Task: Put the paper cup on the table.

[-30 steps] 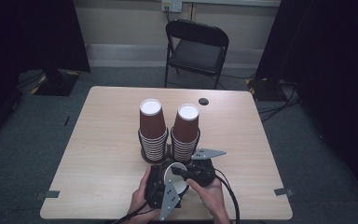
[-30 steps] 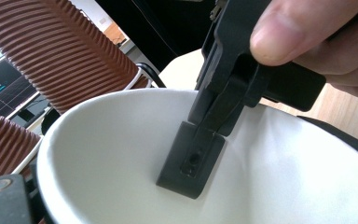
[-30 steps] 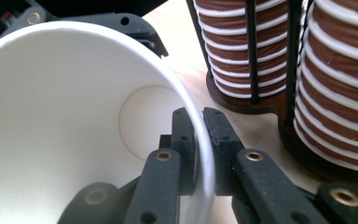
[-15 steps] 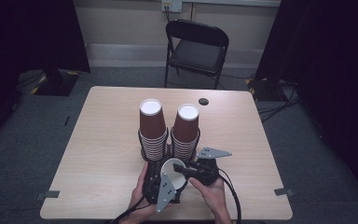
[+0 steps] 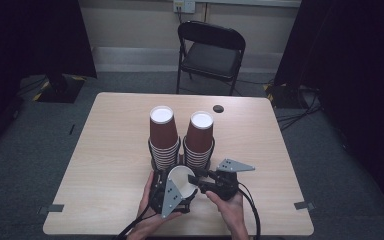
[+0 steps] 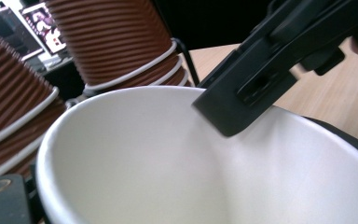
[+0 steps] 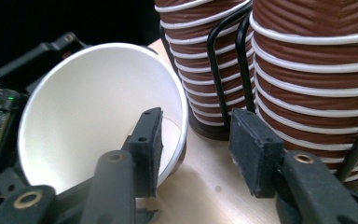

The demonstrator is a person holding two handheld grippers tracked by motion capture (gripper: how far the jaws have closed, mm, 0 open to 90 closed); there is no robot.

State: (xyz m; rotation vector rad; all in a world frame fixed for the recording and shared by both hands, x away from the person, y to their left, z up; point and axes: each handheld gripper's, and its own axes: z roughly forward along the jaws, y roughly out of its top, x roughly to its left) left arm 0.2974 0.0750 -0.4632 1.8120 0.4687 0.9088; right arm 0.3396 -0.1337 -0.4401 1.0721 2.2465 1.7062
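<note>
- Left hand-held gripper (image 5: 172, 192) sits at 6 o'clock on the tabletop (image 5: 105, 150), clamped around a single paper cup (image 5: 181, 181) lying tilted, white inside facing up.
- At 12 o'clock from that cup stand 2 tall stacks of brown ribbed cups: the left stack (image 5: 162, 137) and the right stack (image 5: 199, 140), both in a black wire holder (image 7: 219, 70).
- Right hand-held gripper (image 5: 196, 182) comes in from 3 o'clock. Its jaws have just been opening and now stand about halfway, 1 jaw inside the cup's rim and 1 outside, not pinching it.
- Progress guess: 1 cup looks pulled free; where it goes next isn't settled, and plenty remain stacked.
- No readable brand or writing on the cups.
</note>
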